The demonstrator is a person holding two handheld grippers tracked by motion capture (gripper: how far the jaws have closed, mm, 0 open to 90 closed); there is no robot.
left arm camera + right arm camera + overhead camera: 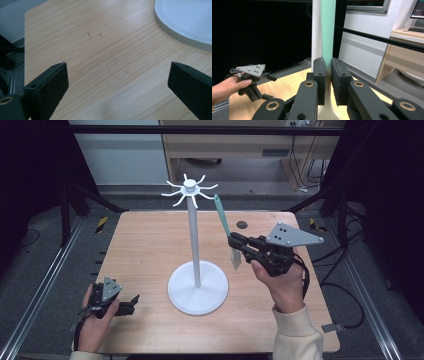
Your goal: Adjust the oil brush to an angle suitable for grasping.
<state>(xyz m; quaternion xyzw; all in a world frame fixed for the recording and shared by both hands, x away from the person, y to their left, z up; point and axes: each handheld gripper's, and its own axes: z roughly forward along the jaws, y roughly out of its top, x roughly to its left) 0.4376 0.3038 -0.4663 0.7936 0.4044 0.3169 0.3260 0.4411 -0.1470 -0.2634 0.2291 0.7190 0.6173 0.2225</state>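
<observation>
The worktop (145, 245) is pale, matt wood with fine grain. The white stand (196, 270) looks smooth and slightly glossy. The teal spatula (223, 222) looks matt, its blade translucent.

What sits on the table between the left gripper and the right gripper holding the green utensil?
The white stand's round base and pole, seen in the high view, between the left gripper and right gripper gripping the green-handled utensil.

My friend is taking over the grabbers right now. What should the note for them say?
Right gripper: shut on the teal-handled utensil, held upright in the air beside the white hook stand's pole.
Left gripper: open, empty, low over the wooden table near the stand's round base.
Done: utensil picked up.
Left, probably: hang it on a top hook; none holds anything yet.
</observation>
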